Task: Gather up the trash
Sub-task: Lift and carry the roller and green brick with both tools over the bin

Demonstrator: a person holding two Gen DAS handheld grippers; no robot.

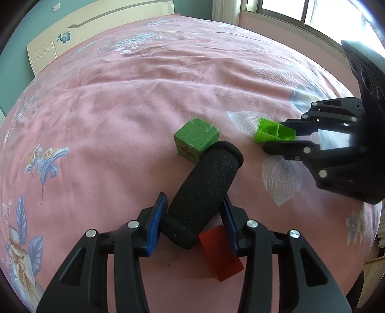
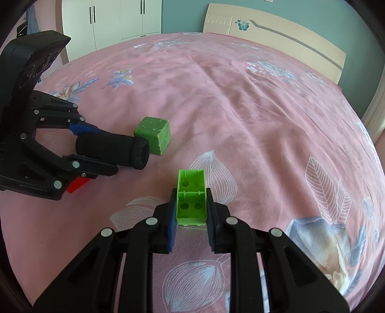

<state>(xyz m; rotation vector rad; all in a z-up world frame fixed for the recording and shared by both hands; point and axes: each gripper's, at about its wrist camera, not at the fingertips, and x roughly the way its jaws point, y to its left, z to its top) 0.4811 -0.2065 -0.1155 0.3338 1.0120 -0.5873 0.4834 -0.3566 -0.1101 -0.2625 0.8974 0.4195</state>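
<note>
My left gripper point(image 1: 193, 209) is shut on a black foam cylinder point(image 1: 202, 195), held just above the pink bed; it also shows in the right wrist view point(image 2: 113, 149). The cylinder's far end lies against a worn green cube point(image 1: 196, 139), also in the right wrist view point(image 2: 154, 137). A red block point(image 1: 220, 252) lies under the left gripper, and its corner shows in the right wrist view point(image 2: 77, 185). My right gripper point(image 2: 191, 204) is shut on a hollow bright-green toy brick point(image 2: 191, 197), seen at the right of the left wrist view point(image 1: 274, 131).
The pink floral bedspread point(image 2: 240, 108) fills both views. A cream headboard point(image 2: 276, 36) stands at the far end. White wardrobes point(image 2: 108, 21) stand behind the bed. A window point(image 1: 300, 9) lies beyond the bed's right side.
</note>
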